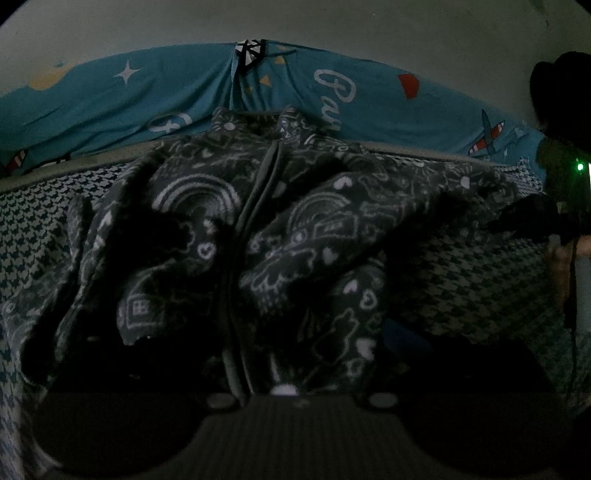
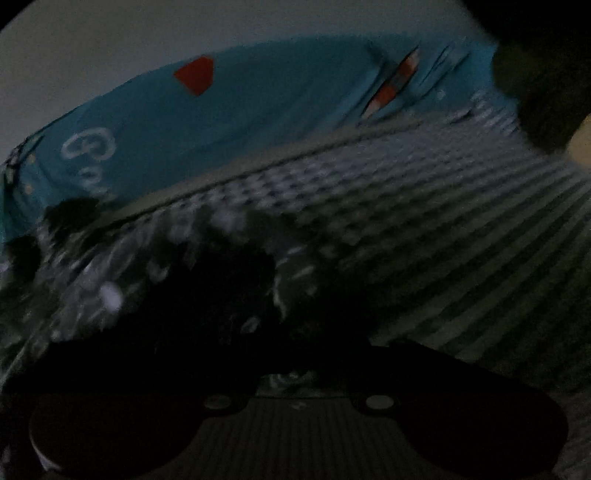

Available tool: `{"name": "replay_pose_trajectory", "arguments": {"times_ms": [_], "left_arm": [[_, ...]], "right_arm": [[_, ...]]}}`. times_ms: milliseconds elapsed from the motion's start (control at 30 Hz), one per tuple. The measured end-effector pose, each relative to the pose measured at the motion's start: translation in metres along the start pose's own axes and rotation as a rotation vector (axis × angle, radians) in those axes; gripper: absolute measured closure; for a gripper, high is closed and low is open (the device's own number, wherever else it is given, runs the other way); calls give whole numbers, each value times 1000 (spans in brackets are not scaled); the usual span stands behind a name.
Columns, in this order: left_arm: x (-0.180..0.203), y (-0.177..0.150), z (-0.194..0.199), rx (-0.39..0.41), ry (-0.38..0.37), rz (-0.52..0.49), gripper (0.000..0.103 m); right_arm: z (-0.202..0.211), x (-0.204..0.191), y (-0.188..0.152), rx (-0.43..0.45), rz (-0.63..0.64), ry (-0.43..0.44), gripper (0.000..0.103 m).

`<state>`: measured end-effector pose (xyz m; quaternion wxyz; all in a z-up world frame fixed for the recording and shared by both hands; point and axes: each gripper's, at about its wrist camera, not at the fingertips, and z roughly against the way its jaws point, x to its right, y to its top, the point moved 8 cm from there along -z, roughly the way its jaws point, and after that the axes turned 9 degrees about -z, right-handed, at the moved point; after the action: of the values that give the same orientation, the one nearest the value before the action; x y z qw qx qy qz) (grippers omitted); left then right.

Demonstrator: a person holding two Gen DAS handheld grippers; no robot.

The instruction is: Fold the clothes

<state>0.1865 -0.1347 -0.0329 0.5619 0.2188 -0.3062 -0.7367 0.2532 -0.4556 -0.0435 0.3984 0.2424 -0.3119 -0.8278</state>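
Note:
A dark grey jacket with white doodle print lies front up on the houndstooth bedspread, its zip running down the middle. The picture is very dark. My left gripper hangs low over the jacket's near hem; its two dark fingers stand apart with the hem and zip between them. In the right wrist view, which is blurred, the jacket fills the lower left. There my right gripper has its dark fingers together on the jacket's edge. The right gripper also shows at the sleeve end in the left wrist view.
A teal printed sheet hangs along the far side of the bed against a pale wall. A person's dark shape and a green light are at the right edge. Bare bedspread lies right of the jacket.

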Motion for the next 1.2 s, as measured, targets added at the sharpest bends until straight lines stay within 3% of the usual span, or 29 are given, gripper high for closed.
{"name": "replay_pose_trajectory", "arguments": {"times_ms": [200, 433, 467, 533, 567, 667, 767, 933, 1200], "left_arm": [[0, -1, -1, -1, -2, 0, 1], [3, -3, -1, -4, -17, -14, 1], [4, -4, -1, -6, -20, -17, 1], [5, -4, -1, -8, -27, -24, 0], [6, -5, -1, -9, -30, -28, 0], [10, -6, 0, -12, -38, -34, 0], [12, -5, 5, -1, -52, -33, 0], [13, -3, 17, 45, -72, -18, 0], [-6, -7, 31, 88, -25, 56, 0]], "right_arm": [[56, 17, 50, 370, 150, -248, 97], [86, 15, 72, 634, 297, -436, 97], [79, 18, 73, 597, 295, -430, 92], [49, 26, 68, 401, 303, -379, 88], [33, 37, 63, 288, 256, -364, 87], [14, 60, 52, 108, 124, -298, 78], [14, 75, 47, 52, 77, -278, 66], [33, 88, 45, 67, 86, -278, 53], [65, 123, 44, 31, -81, -155, 45]]}}
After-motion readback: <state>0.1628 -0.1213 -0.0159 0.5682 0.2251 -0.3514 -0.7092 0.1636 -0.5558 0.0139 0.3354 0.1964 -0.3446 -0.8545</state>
